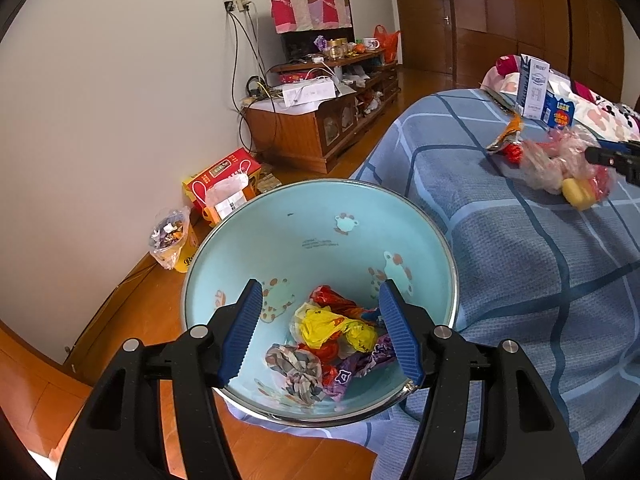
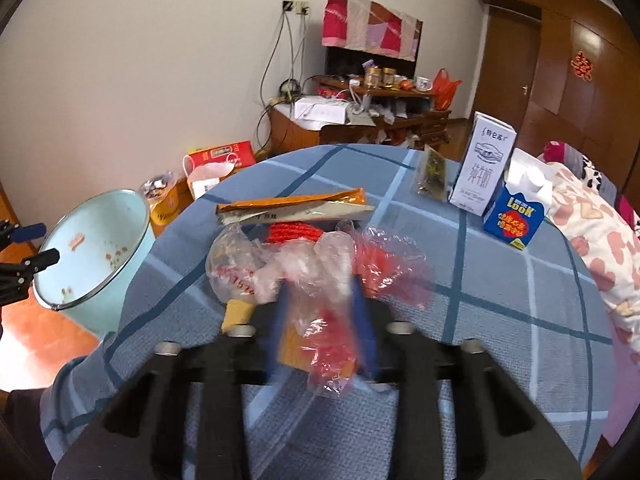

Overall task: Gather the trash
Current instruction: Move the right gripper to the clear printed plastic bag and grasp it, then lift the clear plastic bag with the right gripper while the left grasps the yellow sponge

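Note:
A pale blue bin (image 1: 280,232) leans against the bed, holding several crumpled wrappers (image 1: 332,328). My left gripper (image 1: 322,330) hangs open over its mouth, with nothing between the blue pads. On the blue checked bedspread (image 2: 500,320) lies a clear plastic bag (image 2: 316,276) with red scraps and a yellow piece (image 2: 236,312). My right gripper (image 2: 322,320), blurred, has its jaws shut on the bag's near part. In the left wrist view that gripper (image 1: 612,158) shows at the right edge beside the bag (image 1: 556,164). Behind the bag lies an orange wrapper (image 2: 292,206).
Further back on the bed stand a white milk carton (image 2: 482,164) and a blue carton (image 2: 516,216), with a small dark packet (image 2: 432,178) beside them. A pink flowered quilt (image 2: 588,224) lies at the right. Bags and a red box (image 1: 224,176) sit on the wooden floor by the wall.

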